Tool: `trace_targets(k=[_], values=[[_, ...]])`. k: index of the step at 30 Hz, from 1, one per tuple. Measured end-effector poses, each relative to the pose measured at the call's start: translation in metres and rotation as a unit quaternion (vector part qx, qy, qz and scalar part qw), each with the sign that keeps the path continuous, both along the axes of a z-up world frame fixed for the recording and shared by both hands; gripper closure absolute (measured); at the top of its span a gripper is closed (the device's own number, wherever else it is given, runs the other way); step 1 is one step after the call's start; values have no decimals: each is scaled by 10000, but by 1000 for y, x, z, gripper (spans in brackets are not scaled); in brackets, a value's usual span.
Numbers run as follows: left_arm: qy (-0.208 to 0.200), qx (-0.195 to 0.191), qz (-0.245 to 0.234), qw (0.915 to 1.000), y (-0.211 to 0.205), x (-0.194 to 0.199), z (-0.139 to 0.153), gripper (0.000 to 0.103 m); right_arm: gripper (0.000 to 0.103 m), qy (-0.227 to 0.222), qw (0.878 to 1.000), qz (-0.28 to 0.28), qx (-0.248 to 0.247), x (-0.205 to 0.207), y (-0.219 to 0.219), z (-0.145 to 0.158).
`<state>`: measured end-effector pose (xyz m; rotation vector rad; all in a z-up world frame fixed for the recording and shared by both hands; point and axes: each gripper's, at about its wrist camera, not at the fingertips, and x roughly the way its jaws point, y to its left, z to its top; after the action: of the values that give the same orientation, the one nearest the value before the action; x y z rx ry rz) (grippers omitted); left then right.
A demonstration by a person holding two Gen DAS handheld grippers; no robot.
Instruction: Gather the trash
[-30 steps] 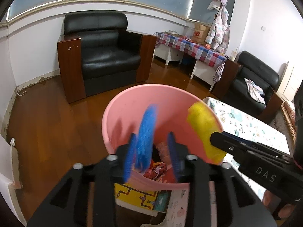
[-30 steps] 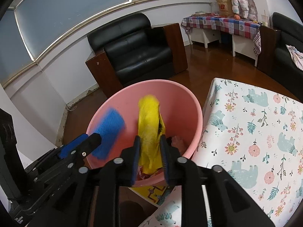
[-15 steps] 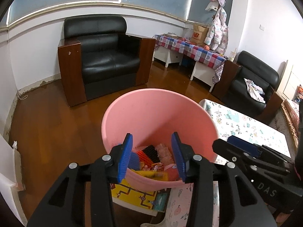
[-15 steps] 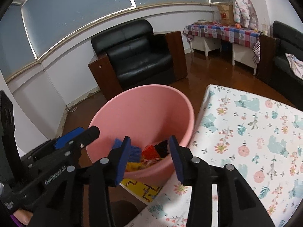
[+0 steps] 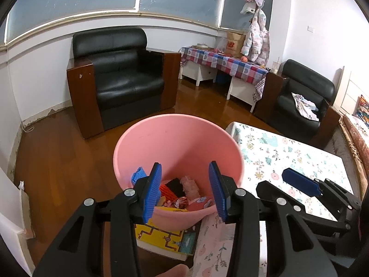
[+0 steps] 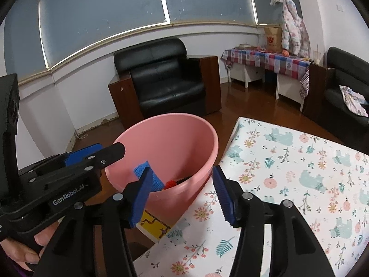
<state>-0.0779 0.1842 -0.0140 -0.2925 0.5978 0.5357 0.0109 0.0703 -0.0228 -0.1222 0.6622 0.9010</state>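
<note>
Round smooth pink plastic bin [image 5: 177,138], crumpled blue scrap [image 6: 147,176] inside.

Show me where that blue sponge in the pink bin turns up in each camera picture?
Left wrist view: the blue sponge peeks out low inside the pink bin, against its left wall, just left of the left claw.
Right wrist view: the sponge lies low in the bin, partly behind the right claw's left finger.
Shared landmark: the black armchair behind the bin.
</note>
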Motion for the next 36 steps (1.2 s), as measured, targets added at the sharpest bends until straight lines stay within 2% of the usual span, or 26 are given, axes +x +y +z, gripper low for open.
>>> trace_targets(k=[10, 36], values=[[17, 27, -41, 10000, -11, -1, 5, 60, 46, -1, 9998, -162, 92, -11, -28, 7], [4, 246, -103, 9996, -39, -7, 16, 60, 46, 214, 9981, -445, 358, -16, -65, 13]])
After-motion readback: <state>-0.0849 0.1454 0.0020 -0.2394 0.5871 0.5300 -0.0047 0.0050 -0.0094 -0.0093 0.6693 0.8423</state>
